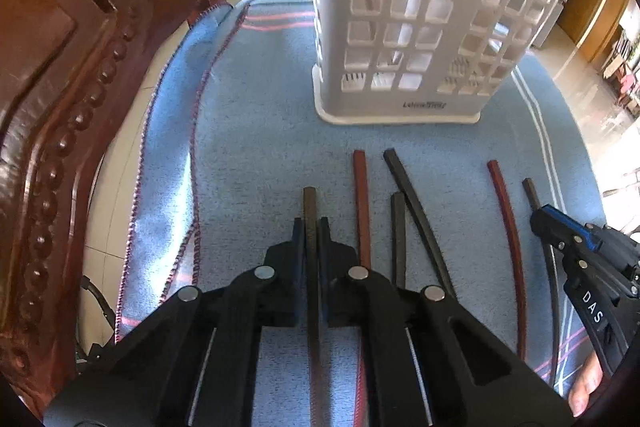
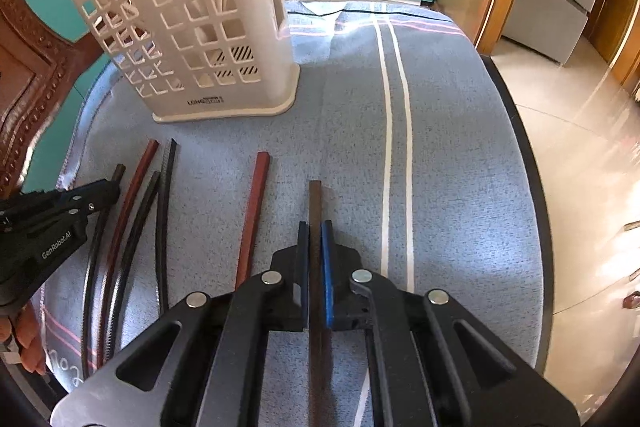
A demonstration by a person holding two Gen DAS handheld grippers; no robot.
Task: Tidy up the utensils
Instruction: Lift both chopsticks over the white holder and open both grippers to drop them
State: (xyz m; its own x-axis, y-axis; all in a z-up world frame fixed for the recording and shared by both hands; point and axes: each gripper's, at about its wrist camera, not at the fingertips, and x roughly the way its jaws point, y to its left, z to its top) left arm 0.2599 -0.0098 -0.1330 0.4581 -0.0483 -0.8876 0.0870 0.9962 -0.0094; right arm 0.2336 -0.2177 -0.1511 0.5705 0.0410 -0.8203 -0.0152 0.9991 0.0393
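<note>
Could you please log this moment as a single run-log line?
left gripper: shut on dark chopstick | right gripper: shut on brown chopstick | holder: upright

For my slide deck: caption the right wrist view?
Right gripper shut on a brown chopstick, white utensil holder beyond.

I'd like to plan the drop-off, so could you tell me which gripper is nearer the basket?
Left, only slightly. The left gripper sits just before the basket; the right gripper is off to the basket's right.

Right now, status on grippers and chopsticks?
Left gripper shut on a chopstick. Right gripper shut on another. Holder upright ahead, path clear.
</note>
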